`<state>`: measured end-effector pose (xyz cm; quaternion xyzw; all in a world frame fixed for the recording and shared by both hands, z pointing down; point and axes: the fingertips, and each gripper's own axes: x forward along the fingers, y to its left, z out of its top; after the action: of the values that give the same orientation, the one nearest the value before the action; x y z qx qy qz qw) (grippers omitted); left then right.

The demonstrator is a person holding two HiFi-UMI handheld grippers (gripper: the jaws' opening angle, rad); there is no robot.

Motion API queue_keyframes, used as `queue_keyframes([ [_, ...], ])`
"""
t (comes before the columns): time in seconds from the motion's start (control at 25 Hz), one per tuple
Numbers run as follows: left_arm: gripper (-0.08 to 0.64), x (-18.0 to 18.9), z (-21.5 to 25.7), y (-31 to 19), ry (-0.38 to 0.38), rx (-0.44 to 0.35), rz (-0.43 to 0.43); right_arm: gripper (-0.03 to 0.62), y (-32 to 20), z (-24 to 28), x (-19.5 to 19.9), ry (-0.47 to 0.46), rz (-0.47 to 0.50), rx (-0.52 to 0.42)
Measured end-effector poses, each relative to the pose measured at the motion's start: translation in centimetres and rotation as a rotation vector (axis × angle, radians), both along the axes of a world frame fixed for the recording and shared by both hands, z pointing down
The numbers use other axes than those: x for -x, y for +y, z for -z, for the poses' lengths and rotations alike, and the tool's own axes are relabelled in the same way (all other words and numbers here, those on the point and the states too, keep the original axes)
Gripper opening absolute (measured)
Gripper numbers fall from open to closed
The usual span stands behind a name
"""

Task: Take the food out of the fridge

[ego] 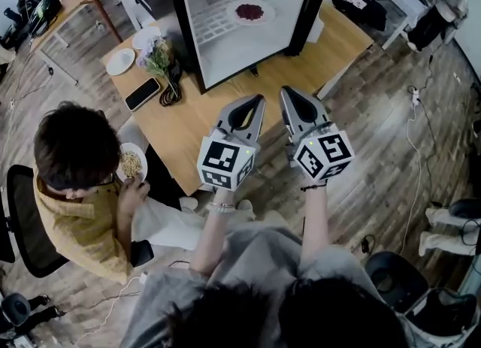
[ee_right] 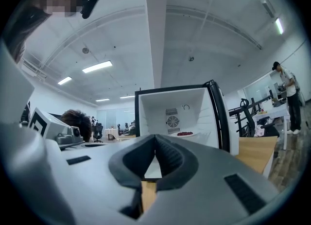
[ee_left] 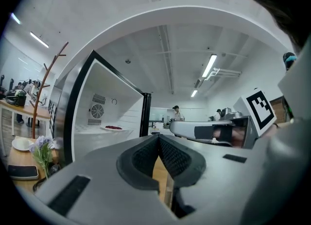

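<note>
Both empty: my left gripper [ego: 258,100] and right gripper [ego: 285,91], jaws together. Food [ego: 249,12] sits in the fridge [ego: 225,53], untaken.

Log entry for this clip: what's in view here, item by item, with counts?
Fridge: one, black frame, white inside, door open, on the table.
Plate of red food: one, white, on the fridge shelf.
Table: one, light wood, ahead of the grippers.
Empty plates: two, white, at the table's left corner.
Flowers: one bunch, pale, left of the fridge.
Phone: one, black, near the table's left edge.
Seated person: one, yellow top, at the table's left.
Plate of noodles: one, white, by the seated person.
Left hand-held gripper: one, grey, shut, empty.
Right hand-held gripper: one, grey, shut, empty.
</note>
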<state>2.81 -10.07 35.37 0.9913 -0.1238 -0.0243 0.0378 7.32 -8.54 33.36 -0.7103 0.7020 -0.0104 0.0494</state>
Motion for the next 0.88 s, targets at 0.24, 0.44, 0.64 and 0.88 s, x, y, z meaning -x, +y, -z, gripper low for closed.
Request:
queue_keyframes([
  [0.24,0.008,0.0,-0.1,-1.8,-0.004,0.012,0.051,0.009,-2.3,-0.2,-0.1,-0.003,0.052,0.029],
  [0.44,0.008,-0.3,-0.5,-3.4,-0.015,0.026,0.112,0.009,-4.3,-0.3,-0.4,-0.006,0.121,0.043],
  [0.64,0.008,-1.6,-0.7,-5.3,-0.032,0.018,0.173,0.009,-6.6,-0.6,-1.2,-0.011,0.226,0.033],
  [0.88,0.008,-3.2,0.0,-7.3,-0.04,0.008,0.254,0.009,-9.6,-0.3,-3.2,-0.008,0.306,0.035],
])
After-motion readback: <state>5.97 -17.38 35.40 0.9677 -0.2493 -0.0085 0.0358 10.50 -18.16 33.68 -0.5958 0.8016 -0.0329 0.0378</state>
